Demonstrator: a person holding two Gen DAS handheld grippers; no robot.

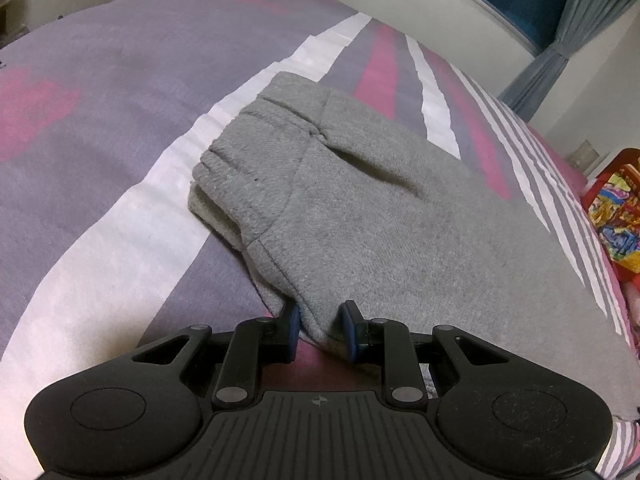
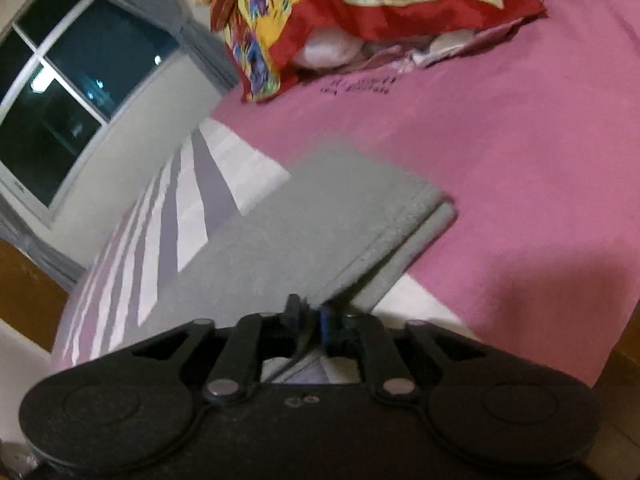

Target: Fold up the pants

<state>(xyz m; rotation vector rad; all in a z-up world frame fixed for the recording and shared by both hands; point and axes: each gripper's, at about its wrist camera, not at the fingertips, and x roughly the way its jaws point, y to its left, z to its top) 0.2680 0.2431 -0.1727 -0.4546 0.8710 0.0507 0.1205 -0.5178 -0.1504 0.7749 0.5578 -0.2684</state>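
The soft grey fleece pants [image 1: 360, 208] lie flat on the big bed with the purple, pink and white striped cover [image 1: 100, 140]. In the left wrist view the bunchy waist end sits far and to the left, and the near edge of the cloth comes right up to the claw. In the right wrist view the leg end [image 2: 404, 236] reaches far and to the right, with its stitched hem lying on the pink part of the cover.

The left gripper [image 1: 322, 328] is partly apart, and a fold of grey cloth sits between its blue pads [image 1: 294, 330]. The pads look like they sit just beside the cloth, not squeezing hard, so I think it is not really holding.

The right gripper [image 2: 310, 318] is pinched narrow on the near edge of the pants. That edge looks lifted a little off the bed.

These pants look thick, soft and floppy. They will bend and sag wherever nothing holds them up. They seem light, not slippery, and they cannot break. The fuzzy cloth should stick to the pads well.

A good place to take hold is the edge or a corner, grabbing all the layers at once, so the bottom layer does not slide away. A bright red and yellow pillow [image 2: 360, 12] sits far off, well apart from the pants.
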